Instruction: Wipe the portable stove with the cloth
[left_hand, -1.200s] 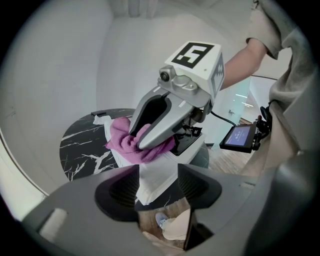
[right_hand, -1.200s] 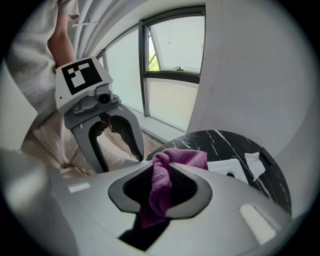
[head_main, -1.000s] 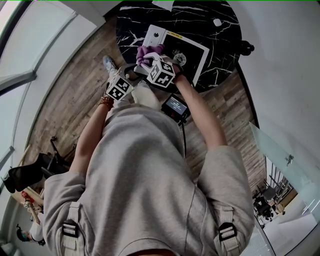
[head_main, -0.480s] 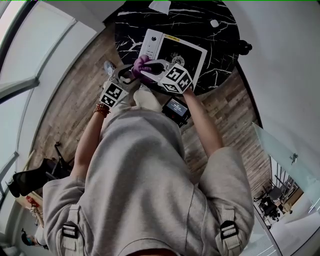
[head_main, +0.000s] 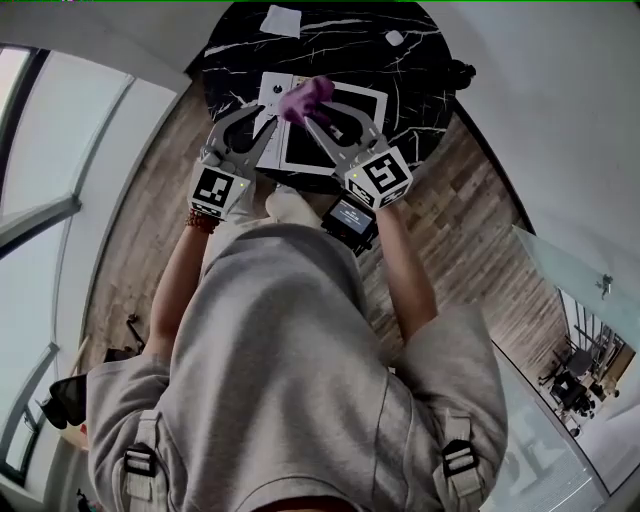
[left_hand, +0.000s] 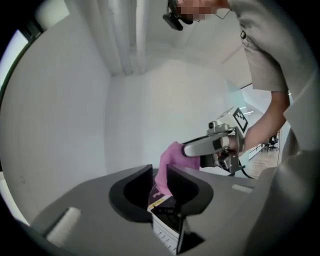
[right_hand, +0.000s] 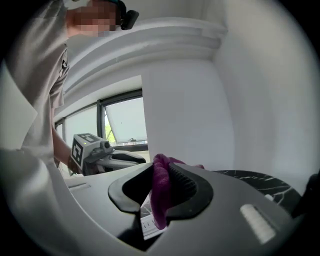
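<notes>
The portable stove (head_main: 345, 128), white with a black top, sits on the round black marble table (head_main: 430, 105). My right gripper (head_main: 312, 108) is shut on the purple cloth (head_main: 305, 97) and holds it bunched above the stove's left part. The right gripper view shows the cloth (right_hand: 160, 175) pinched between the pads, with the stove (right_hand: 147, 225) below. My left gripper (head_main: 268, 116) hovers just left of the cloth. Its jaws have just been closing to a narrow gap, and nothing is between them. In the left gripper view, the cloth (left_hand: 172, 160) hangs beyond the jaws from the right gripper (left_hand: 187, 149).
A white sheet (head_main: 281, 20) and a small white piece (head_main: 394, 38) lie at the table's far side. A dark object (head_main: 460, 72) stands at its right edge. A black device (head_main: 348, 215) hangs at the person's waist. Wood floor surrounds the table, with windows at left.
Both grippers have risen from near the waist and moved forward over the stove. The right one carried the purple cloth along. The left gripper's jaws stand closer together.
</notes>
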